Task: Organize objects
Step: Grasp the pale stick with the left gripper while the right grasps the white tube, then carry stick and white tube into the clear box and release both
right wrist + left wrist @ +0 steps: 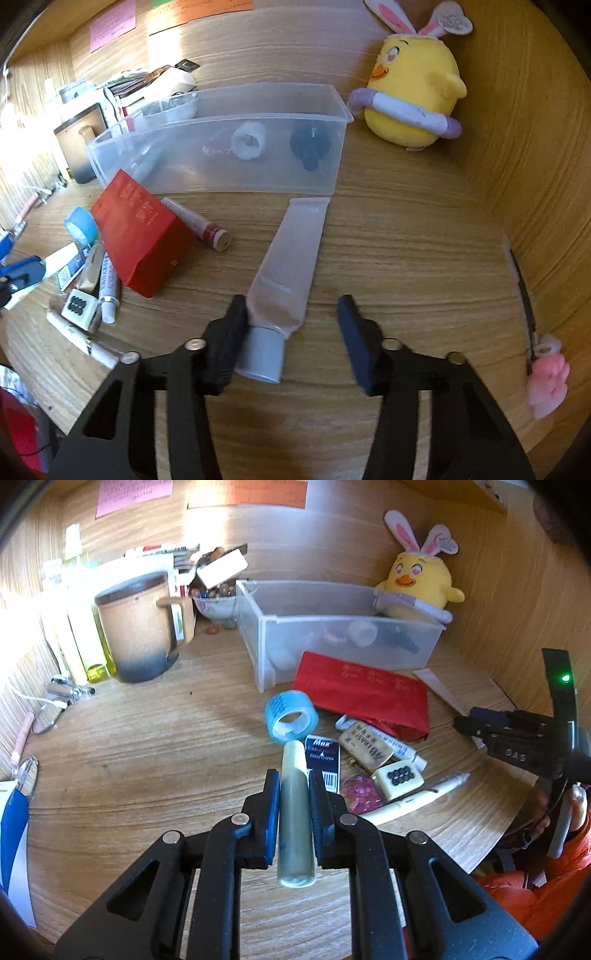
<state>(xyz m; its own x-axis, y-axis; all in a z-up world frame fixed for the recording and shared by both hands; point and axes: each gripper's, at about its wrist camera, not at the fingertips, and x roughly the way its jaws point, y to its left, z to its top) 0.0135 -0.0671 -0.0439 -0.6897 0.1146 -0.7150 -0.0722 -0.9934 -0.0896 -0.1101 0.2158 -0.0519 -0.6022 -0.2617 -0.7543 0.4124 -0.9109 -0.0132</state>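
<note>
My left tongs (293, 805) are clenched on a green stick (294, 812), held over the desk (147, 746). My right tongs (291, 332) straddle the tube (291, 258) lying before the bin (229, 122), not yet gripping; I should centre on its cap, then squeeze.

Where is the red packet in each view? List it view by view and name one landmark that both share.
Left wrist view: the red packet lies right of centre, flat on the desk just in front of the clear bin.
Right wrist view: the red packet lies left of centre, below the near-left corner of the clear bin.
Shared landmark: the yellow chick toy stands by the bin's far right end in both.
</note>
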